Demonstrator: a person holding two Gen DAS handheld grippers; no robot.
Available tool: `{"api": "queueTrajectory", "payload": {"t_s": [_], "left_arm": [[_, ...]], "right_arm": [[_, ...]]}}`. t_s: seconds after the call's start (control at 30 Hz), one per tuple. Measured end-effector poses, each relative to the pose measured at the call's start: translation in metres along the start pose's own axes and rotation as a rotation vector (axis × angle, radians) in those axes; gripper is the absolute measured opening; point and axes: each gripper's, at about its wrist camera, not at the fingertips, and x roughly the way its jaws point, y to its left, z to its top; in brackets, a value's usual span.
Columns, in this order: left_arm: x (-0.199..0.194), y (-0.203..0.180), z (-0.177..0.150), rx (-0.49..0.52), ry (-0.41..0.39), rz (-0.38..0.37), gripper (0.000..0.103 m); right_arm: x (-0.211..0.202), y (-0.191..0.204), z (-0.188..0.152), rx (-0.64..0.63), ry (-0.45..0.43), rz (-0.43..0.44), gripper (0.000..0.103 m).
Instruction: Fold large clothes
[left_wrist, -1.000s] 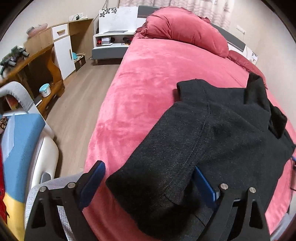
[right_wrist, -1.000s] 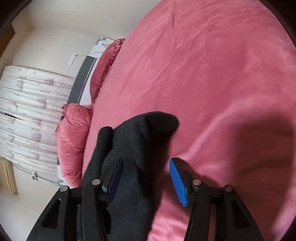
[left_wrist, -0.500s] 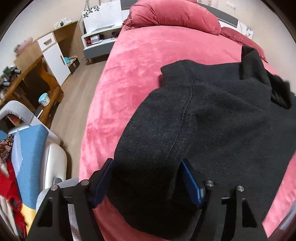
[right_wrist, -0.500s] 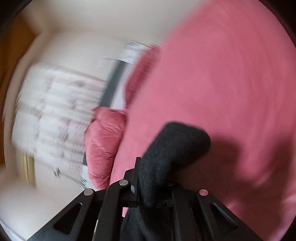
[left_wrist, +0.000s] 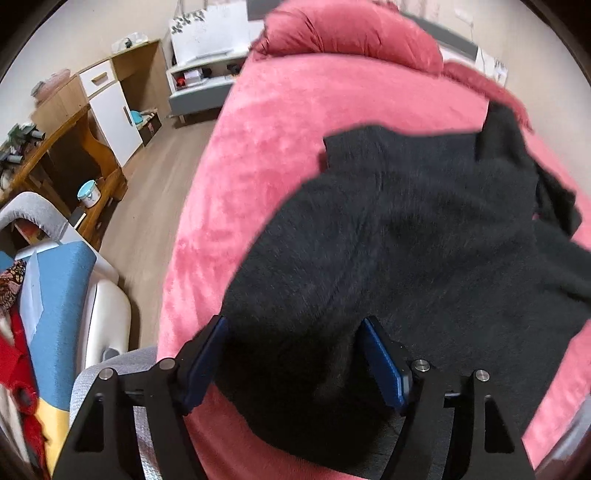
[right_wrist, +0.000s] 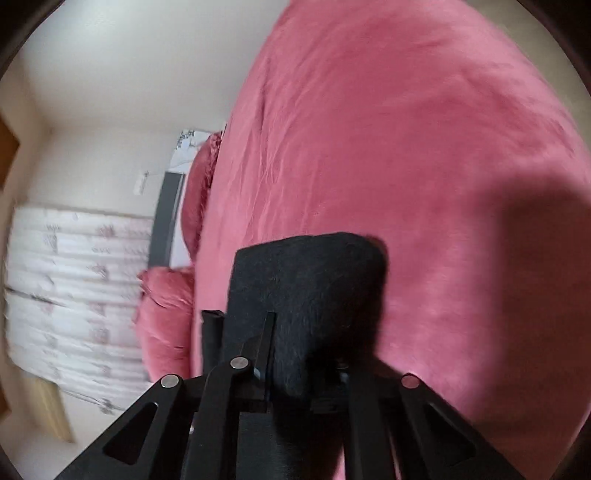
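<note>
A large black woolly garment (left_wrist: 406, 240) lies spread on the pink bed (left_wrist: 295, 122). My left gripper (left_wrist: 295, 354) is at the garment's near edge. A thick bunch of black cloth fills the gap between its blue pads (left_wrist: 380, 362), which press on it from both sides. In the right wrist view a rounded end of the same garment (right_wrist: 306, 273) sticks out forward from my right gripper (right_wrist: 303, 354) above the bedcover (right_wrist: 406, 147). That gripper's jaws stand close together on the cloth and are opening a little. The cloth hides its pads.
A pink duvet (left_wrist: 351, 37) is heaped at the head of the bed. Left of the bed are wood floor (left_wrist: 147, 221), a wooden desk (left_wrist: 55, 147), a white cabinet (left_wrist: 114, 114) and a chair with blue and red clothes (left_wrist: 55, 295). Curtains (right_wrist: 74, 277) hang behind.
The left jaws have closed in from wide apart onto the garment's near edge. The right jaws have shut on the garment's end, and that gripper has swung across the bed with it.
</note>
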Motion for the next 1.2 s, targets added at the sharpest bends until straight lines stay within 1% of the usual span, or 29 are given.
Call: {"api": "queueTrajectory", "payload": {"t_s": [0.03, 0.1, 0.13, 0.17, 0.2, 0.23, 0.27, 0.33, 0.37, 0.4, 0.43, 0.47, 0.5, 0.53, 0.57, 0.6, 0.63, 0.67, 0.7, 0.73, 0.8, 0.83, 0.9, 0.93, 1.0, 1.03, 1.1, 1.17, 1.2], "left_arm": [[-0.006, 0.005, 0.002, -0.016, -0.024, -0.012, 0.075], [-0.016, 0.016, 0.005, -0.052, -0.063, -0.018, 0.082], [-0.016, 0.020, 0.006, -0.062, -0.070, -0.012, 0.092], [-0.015, 0.024, 0.005, -0.067, -0.068, -0.004, 0.097], [-0.010, 0.029, 0.003, -0.072, -0.051, 0.003, 0.097], [-0.003, 0.032, 0.001, -0.079, -0.023, -0.003, 0.097], [0.009, 0.035, -0.003, -0.094, 0.032, -0.036, 0.099], [0.027, 0.036, -0.011, -0.117, 0.116, -0.071, 0.099], [0.036, 0.034, -0.014, -0.127, 0.160, -0.088, 0.099], [0.038, 0.030, -0.017, -0.129, 0.160, -0.089, 0.099], [0.036, 0.028, -0.017, -0.120, 0.134, -0.085, 0.095], [0.033, 0.023, -0.015, -0.099, 0.117, -0.093, 0.085], [0.032, 0.022, -0.013, -0.095, 0.119, -0.101, 0.079], [0.030, 0.023, -0.010, -0.107, 0.123, -0.114, 0.065], [0.026, 0.029, -0.005, -0.156, 0.136, -0.158, 0.048], [0.023, 0.035, -0.001, -0.203, 0.151, -0.209, 0.042], [0.019, 0.042, 0.006, -0.250, 0.168, -0.257, 0.037], [0.014, 0.047, 0.012, -0.282, 0.170, -0.291, 0.032], [0.004, 0.051, 0.019, -0.297, 0.154, -0.318, 0.031], [-0.010, 0.054, 0.027, -0.298, 0.122, -0.340, 0.029], [-0.036, 0.060, 0.035, -0.299, 0.048, -0.378, 0.028], [-0.050, 0.067, 0.038, -0.306, 0.008, -0.397, 0.028], [-0.060, 0.079, 0.038, -0.333, -0.008, -0.399, 0.028], [-0.061, 0.085, 0.034, -0.353, 0.002, -0.399, 0.028], [-0.055, 0.094, 0.016, -0.380, 0.044, -0.381, 0.028], [-0.043, 0.097, 0.002, -0.390, 0.095, -0.354, 0.028], [-0.022, 0.095, -0.020, -0.418, 0.189, -0.327, 0.030], [-0.005, 0.092, -0.034, -0.450, 0.243, -0.314, 0.033], [0.000, 0.089, -0.038, -0.454, 0.253, -0.310, 0.033]], "right_arm": [[0.001, 0.004, 0.000, -0.005, 0.011, -0.010, 0.016], [-0.008, 0.013, 0.002, -0.042, 0.026, -0.043, 0.028], [-0.011, 0.020, 0.004, -0.059, 0.027, -0.072, 0.032], [-0.015, 0.022, 0.003, -0.064, 0.030, -0.095, 0.040], [-0.020, 0.021, 0.004, -0.059, 0.038, -0.109, 0.046], [-0.020, 0.022, 0.004, -0.040, 0.050, -0.105, 0.048], [-0.019, 0.021, 0.006, -0.019, 0.056, -0.106, 0.051], [-0.015, 0.007, 0.004, 0.038, 0.082, -0.111, 0.052], [-0.015, 0.002, 0.005, 0.071, 0.084, -0.098, 0.049], [-0.015, -0.002, 0.006, 0.089, 0.077, -0.096, 0.043], [-0.011, 0.001, 0.007, 0.089, 0.078, -0.103, 0.031], [-0.005, 0.010, 0.009, 0.061, 0.108, -0.127, 0.008], [-0.005, 0.016, 0.011, 0.036, 0.121, -0.161, 0.008], [0.001, 0.039, 0.014, -0.004, 0.126, -0.173, 0.008], [0.002, 0.058, 0.016, -0.034, 0.131, -0.146, 0.006], [0.004, 0.080, 0.019, -0.069, 0.128, -0.120, 0.006], [0.009, 0.118, 0.021, -0.132, 0.124, -0.080, 0.006], [0.009, 0.145, 0.021, -0.182, 0.129, -0.041, 0.006], [0.010, 0.186, 0.018, -0.257, 0.132, 0.008, 0.006], [0.008, 0.209, 0.015, -0.309, 0.129, 0.028, 0.006], [-0.009, 0.263, 0.006, -0.412, 0.113, 0.165, 0.006], [-0.018, 0.278, 0.002, -0.456, 0.094, 0.208, 0.006], [-0.038, 0.291, 0.001, -0.530, 0.041, 0.229, 0.006], [-0.048, 0.283, 0.006, -0.524, 0.019, 0.216, 0.006], [-0.057, 0.249, 0.025, -0.456, -0.002, 0.164, 0.006], [-0.060, 0.218, 0.038, -0.408, -0.021, 0.091, 0.006], [-0.061, 0.162, 0.055, -0.339, -0.020, -0.033, 0.006], [-0.056, 0.083, 0.068, -0.222, 0.011, -0.216, 0.007], [-0.053, 0.060, 0.069, -0.183, 0.027, -0.276, 0.009]]}}
